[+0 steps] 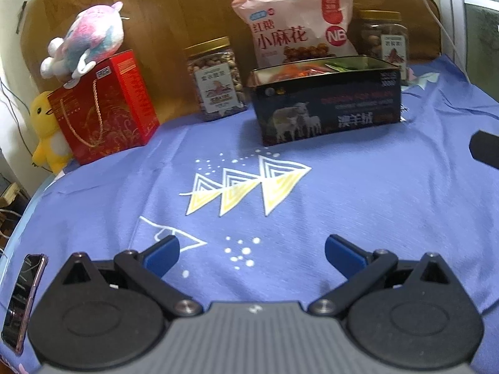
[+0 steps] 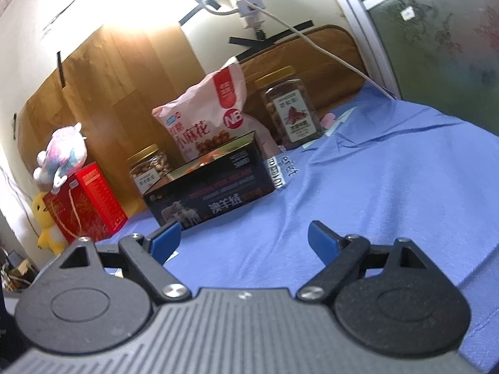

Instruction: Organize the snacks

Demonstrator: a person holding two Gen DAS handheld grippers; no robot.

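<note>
A: Where are the snacks?
B: In the dark tin box, on the blue cloth; pink snack bag behind, nut jar beside.
A: Grippers?
B: Left gripper and right gripper spread, empty. Red gift box stands well apart.

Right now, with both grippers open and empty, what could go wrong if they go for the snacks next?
1. The pink bag leans upright behind the tin; a reach past the tin may topple it.
2. The cloth is wrinkled, so dragging the tin or a jar could bunch it and tip the jar.
3. The phone lies near the cloth's edge beside the left gripper; a swing could knock it off.
</note>
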